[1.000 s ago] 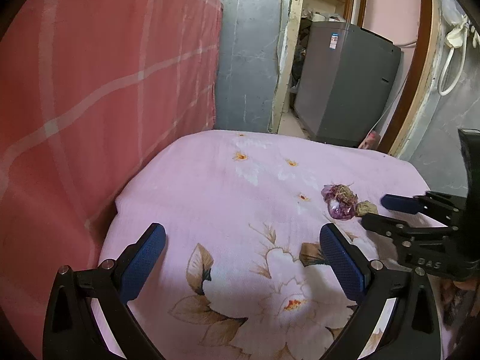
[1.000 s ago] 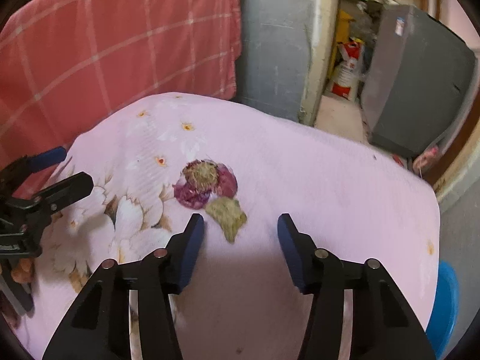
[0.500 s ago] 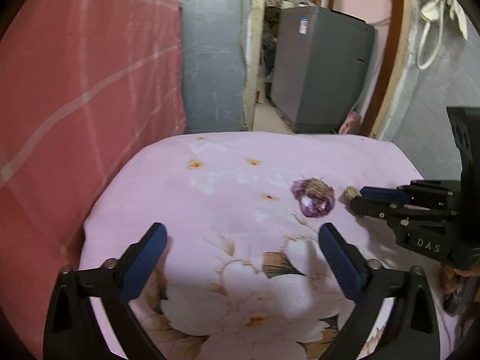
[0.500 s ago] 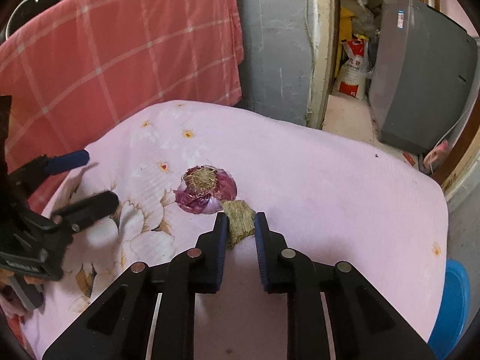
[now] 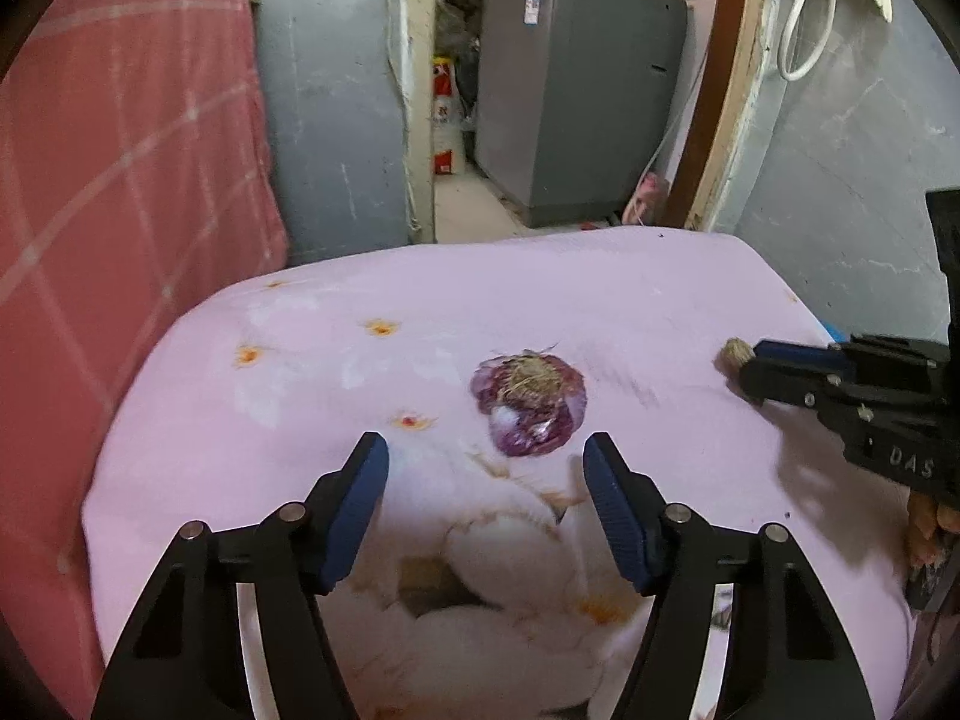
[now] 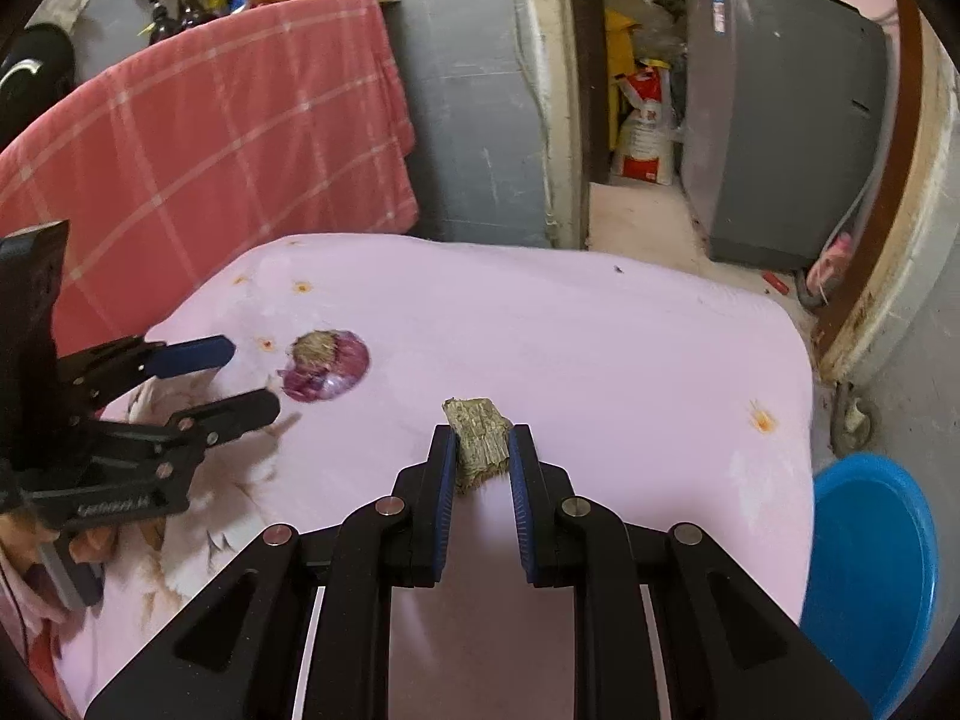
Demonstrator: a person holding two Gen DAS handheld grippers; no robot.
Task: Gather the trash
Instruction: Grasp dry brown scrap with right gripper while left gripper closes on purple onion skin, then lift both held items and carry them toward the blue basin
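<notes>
- Right wrist view: a small, dry, fibrous olive-brown scrap (image 6: 478, 437) is seen clamped at centre frame between the pads of the right gripper (image 6: 479, 450), lifted above the pink floral cloth (image 6: 600, 360).
- Left wrist view: the left gripper (image 5: 486, 468) is held wide apart, empty, just below the purple onion peel (image 5: 528, 405) at centre.
- Both pieces are judged light and crumbly; a gentle pinch across the middle is advised.
- A blue plastic basin (image 6: 870, 546) is visible at lower right.

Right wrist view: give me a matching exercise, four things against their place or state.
Things:
1. fibrous brown scrap
2. purple onion piece
3. blue tub
4. left claw

Places or states:
A. open, next to the onion
B. below the sheet's right edge
C. pinched in the right claw
D. lying on the pink floral sheet

Pairs: 1-C, 2-D, 3-B, 4-A
</notes>
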